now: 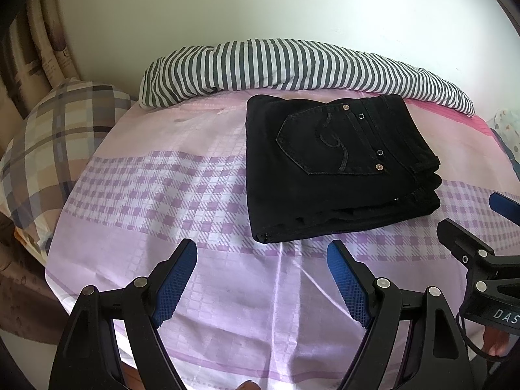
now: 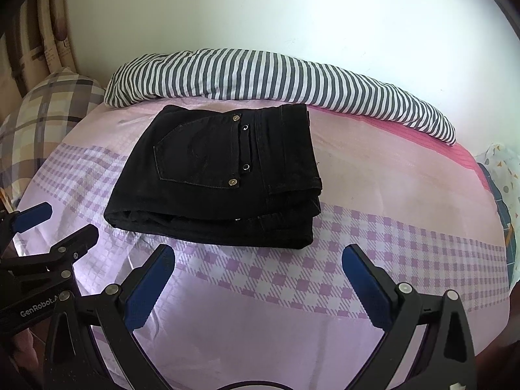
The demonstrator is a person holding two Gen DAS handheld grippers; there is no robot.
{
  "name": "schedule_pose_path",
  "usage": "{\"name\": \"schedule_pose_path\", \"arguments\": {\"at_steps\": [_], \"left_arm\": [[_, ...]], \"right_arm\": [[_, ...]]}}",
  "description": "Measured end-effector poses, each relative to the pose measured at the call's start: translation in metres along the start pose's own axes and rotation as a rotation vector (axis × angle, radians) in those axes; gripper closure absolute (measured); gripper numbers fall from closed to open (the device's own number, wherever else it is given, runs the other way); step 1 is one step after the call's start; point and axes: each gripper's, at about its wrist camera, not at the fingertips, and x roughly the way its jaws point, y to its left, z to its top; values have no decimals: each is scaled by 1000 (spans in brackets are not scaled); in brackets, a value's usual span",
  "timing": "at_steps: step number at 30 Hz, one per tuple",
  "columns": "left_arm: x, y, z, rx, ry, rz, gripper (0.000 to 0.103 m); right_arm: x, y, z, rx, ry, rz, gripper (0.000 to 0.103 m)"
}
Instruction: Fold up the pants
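A pair of black denim pants (image 1: 338, 165) lies folded into a thick, roughly square stack on a bed covered by a pink and lilac checked sheet (image 1: 162, 188). A back pocket with curled stitching and copper rivets faces up on top of the stack, and the folded layers show along its near edge. The stack rests flat on the sheet, just in front of a grey-and-white striped rolled quilt (image 1: 292, 65) that runs along the white wall (image 1: 260, 6) at the far side of the bed. To the left of the pants, at the head of the bed, sits a beige and grey plaid pillow (image 1: 48, 143).

The left hand-held gripper (image 1: 261, 266) hangs over the bare sheet on the near side of the pants, its blue-padded fingers spread wide with nothing between them and no contact with the cloth. The right hand-held gripper (image 2: 258, 269) hangs likewise on the near side of the pants, its jaws also spread wide and empty, clear of the stack. The two grippers sit side by side, each visible at the edge of the other's view.
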Motion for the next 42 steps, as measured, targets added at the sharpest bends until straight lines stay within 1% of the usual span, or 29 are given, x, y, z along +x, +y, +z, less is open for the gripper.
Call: {"name": "schedule_pose_path", "arguments": {"at_steps": [4, 11, 34, 42], "left_arm": [[0, -2, 0, 18, -11, 28, 21], [-4, -5, 0, 37, -34, 52, 21], [-5, -10, 0, 42, -38, 48, 21], [-3, -8, -1, 39, -32, 28, 21]], "right_arm": [[1, -1, -1, 2, 3, 2, 1], [3, -2, -2, -6, 11, 6, 1], [7, -1, -7, -5, 30, 12, 1], [7, -1, -7, -3, 27, 12, 1]]}}
